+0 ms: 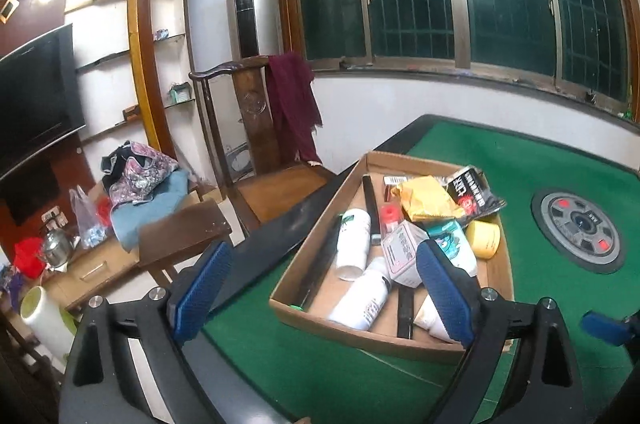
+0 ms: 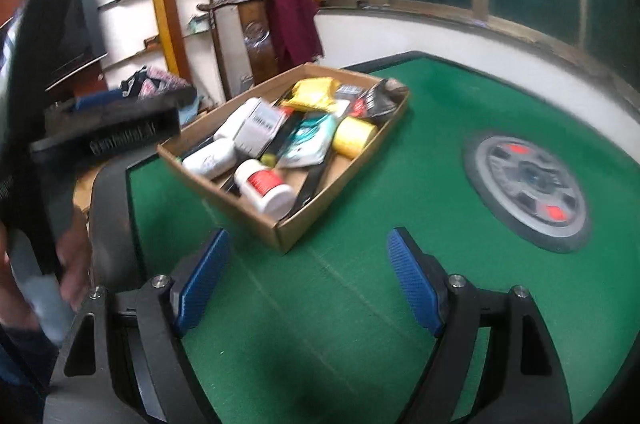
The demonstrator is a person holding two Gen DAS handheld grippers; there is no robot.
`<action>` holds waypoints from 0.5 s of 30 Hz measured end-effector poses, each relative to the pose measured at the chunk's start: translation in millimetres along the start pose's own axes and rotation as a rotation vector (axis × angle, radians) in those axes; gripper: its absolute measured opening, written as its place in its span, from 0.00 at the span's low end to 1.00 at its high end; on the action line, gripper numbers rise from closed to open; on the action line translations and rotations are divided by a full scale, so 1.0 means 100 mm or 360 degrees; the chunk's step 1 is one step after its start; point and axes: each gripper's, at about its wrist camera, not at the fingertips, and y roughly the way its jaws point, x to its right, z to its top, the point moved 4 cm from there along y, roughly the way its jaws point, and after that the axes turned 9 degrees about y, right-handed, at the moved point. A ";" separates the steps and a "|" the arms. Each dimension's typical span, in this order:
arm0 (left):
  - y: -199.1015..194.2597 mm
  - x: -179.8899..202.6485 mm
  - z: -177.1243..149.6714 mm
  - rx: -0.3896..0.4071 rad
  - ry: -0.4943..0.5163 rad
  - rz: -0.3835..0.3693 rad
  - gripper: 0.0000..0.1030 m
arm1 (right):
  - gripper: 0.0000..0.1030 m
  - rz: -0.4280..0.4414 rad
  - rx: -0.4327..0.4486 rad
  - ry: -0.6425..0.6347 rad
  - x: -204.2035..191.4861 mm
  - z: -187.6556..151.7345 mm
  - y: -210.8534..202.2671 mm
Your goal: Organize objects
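Green-felt bench (image 2: 360,304), dark rim, round hub (image 2: 528,184) set in its centre; barred window and wooden chair (image 1: 256,128) behind.

Item: cardboard box (image 1: 304,264), shallow and open-topped, resting on the bench near its left edge. Contents heaped loose, touching and overlapping: white bottles (image 1: 352,244), red-labelled bottle (image 2: 264,188), yellow roll (image 1: 484,239), yellow packet (image 1: 424,200), black pouch (image 1: 472,196), small carton (image 1: 404,252), black strips. Judged a collecting tray, so most sorting looks done.

Item: left claw (image 1: 320,292), spread wide, nothing between the pads; hangs over the box's near left corner, one pad overlapping the contents in view, probably placed to drop or pick there.

Item: right claw (image 2: 308,280), spread, empty, over bare felt just short of the box's near corner. Blurred view.
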 end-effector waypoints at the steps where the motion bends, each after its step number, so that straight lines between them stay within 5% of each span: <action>1: -0.02 -0.02 0.02 -0.0011 -0.0008 -0.0004 0.88 | 0.79 0.0006 -0.0006 0.0001 0.00 -0.01 0.01; 7: -0.18 -0.01 0.02 0.0068 0.0064 0.0063 0.88 | 0.79 0.0010 -0.0004 0.0008 -0.01 -0.03 0.01; 11: -0.13 0.01 0.00 0.0029 0.0056 -0.0045 0.88 | 0.79 0.0015 -0.0004 -0.0006 -0.04 -0.03 0.00; 15: -0.09 0.01 -0.02 0.0011 0.0057 -0.0005 0.88 | 0.79 0.0020 -0.0003 -0.0010 -0.05 -0.03 0.00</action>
